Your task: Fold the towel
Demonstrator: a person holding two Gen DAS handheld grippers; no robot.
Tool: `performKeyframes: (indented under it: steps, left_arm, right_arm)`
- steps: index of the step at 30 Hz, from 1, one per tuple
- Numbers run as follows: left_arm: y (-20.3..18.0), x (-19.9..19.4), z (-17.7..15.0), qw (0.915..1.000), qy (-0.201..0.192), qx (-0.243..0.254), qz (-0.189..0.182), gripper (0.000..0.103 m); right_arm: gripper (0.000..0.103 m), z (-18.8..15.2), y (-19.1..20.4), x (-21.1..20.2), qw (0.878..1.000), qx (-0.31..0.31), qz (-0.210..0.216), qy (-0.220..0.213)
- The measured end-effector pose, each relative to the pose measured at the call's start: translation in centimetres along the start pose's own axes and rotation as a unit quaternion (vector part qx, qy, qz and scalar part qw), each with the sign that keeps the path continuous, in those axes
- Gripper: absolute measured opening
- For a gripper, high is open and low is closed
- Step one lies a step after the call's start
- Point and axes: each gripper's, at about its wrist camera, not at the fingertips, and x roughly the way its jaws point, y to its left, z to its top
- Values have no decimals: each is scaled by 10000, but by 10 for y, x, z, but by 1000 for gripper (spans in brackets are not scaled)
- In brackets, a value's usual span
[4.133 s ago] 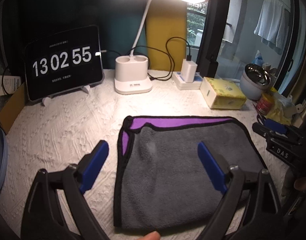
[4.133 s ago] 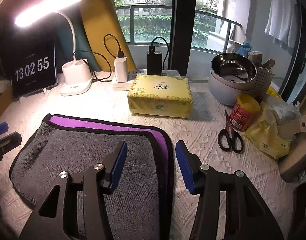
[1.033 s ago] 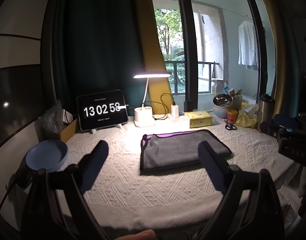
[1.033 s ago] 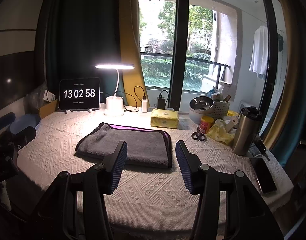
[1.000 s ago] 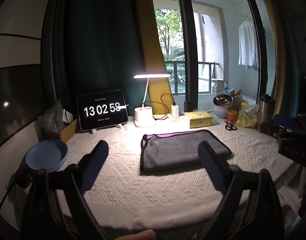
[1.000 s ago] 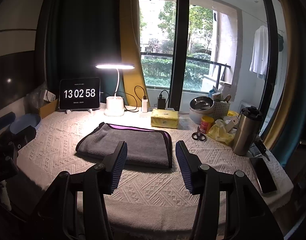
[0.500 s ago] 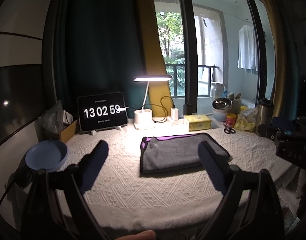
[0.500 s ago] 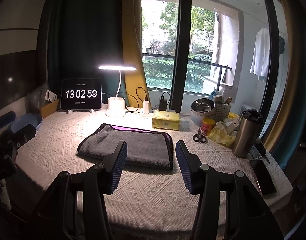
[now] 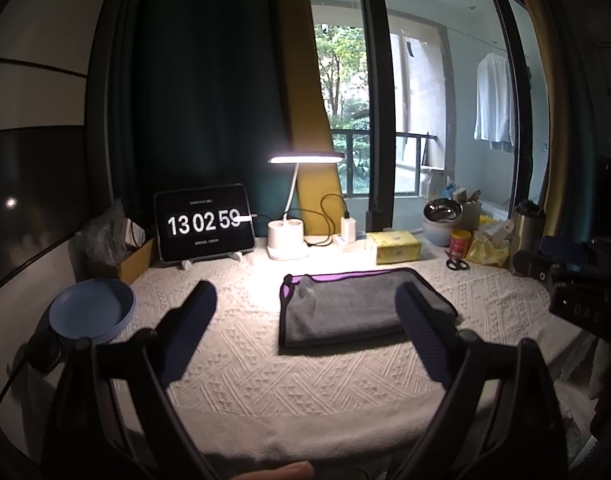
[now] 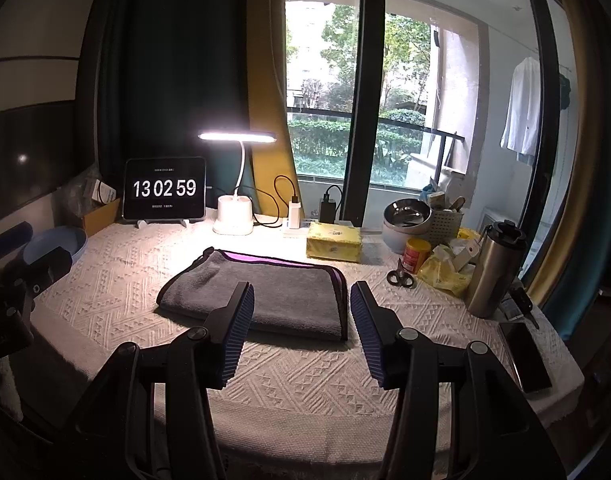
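I see a table [image 10: 305, 376] under a cream knitted cloth, pushed up to a tall window [image 10: 329, 92] with dark frames, trees and a balcony rail outside. A dark green curtain [image 9: 201, 92] and a yellow one [image 10: 265, 80] hang behind its back edge, where a lit desk lamp [image 9: 301, 160] stands beside a clock screen [image 10: 165, 188] reading 13 02 59

Black gripper [image 10: 301, 308], ribbed blue pads [image 10: 238, 332]

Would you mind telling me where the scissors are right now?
In the right wrist view, the scissors lie on the table's right side, right of the towel, just before the red can.
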Motion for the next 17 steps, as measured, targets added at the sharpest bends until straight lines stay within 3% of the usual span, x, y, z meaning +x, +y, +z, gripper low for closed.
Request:
performKeyframes:
  steps: [17]
  left_arm:
    - [2, 8, 1, 9999, 57, -99, -85, 92]
  right_arm:
    - [53, 3, 0, 8, 10000, 23, 70, 65]
